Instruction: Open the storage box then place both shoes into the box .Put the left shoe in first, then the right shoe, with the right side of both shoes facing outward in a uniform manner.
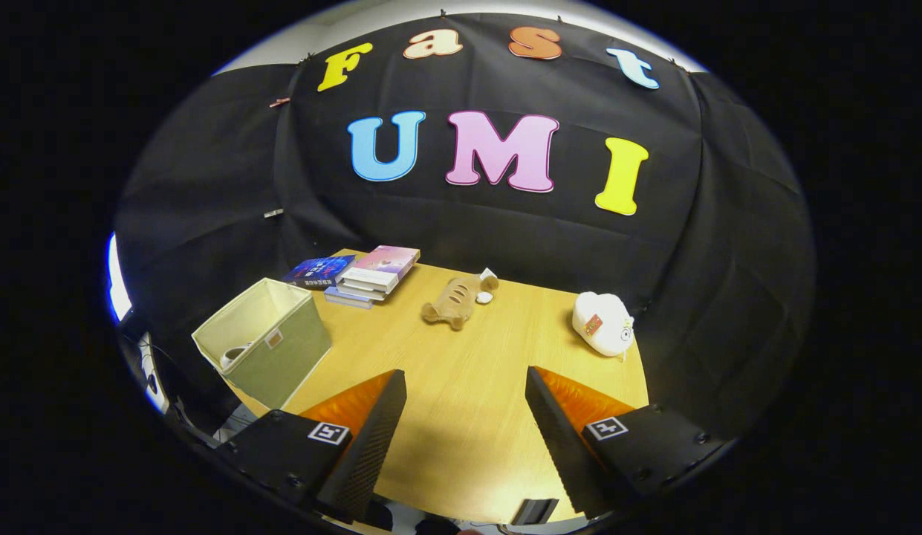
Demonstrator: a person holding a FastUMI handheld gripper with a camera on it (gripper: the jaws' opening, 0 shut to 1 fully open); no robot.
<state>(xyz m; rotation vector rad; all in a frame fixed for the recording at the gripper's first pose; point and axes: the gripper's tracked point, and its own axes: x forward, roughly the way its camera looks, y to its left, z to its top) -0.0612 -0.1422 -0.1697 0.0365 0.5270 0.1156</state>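
Wooden, pale yellow-brown, the counter (468, 401) carries everything seen from the gripper view. The gripper (466, 423) hangs above its near part with the fingers spread wide and nothing between them, only bare wood showing in the gap.

Beyond the left finger, at the counter's left edge, stands the storage box (271, 345), a pale green fabric cube with its top open and tilted a little away. Inside it, low against the near-left wall, a pale rounded object (234, 355) shows, too little of it visible to tell what it is.

Farther back and just behind the box lies a stack of books (371, 276), pink cover uppermost, with a blue book (319, 270) touching its left side.

Straight ahead of the fingers, well beyond them, a brown plush toy (453, 301) lies flat near the counter's far edge, a small white piece (484, 297) just beside it.

Beyond the right finger, near the right edge, sits a white plush toy (602, 323) with a small red tag on it, well apart from the brown one.
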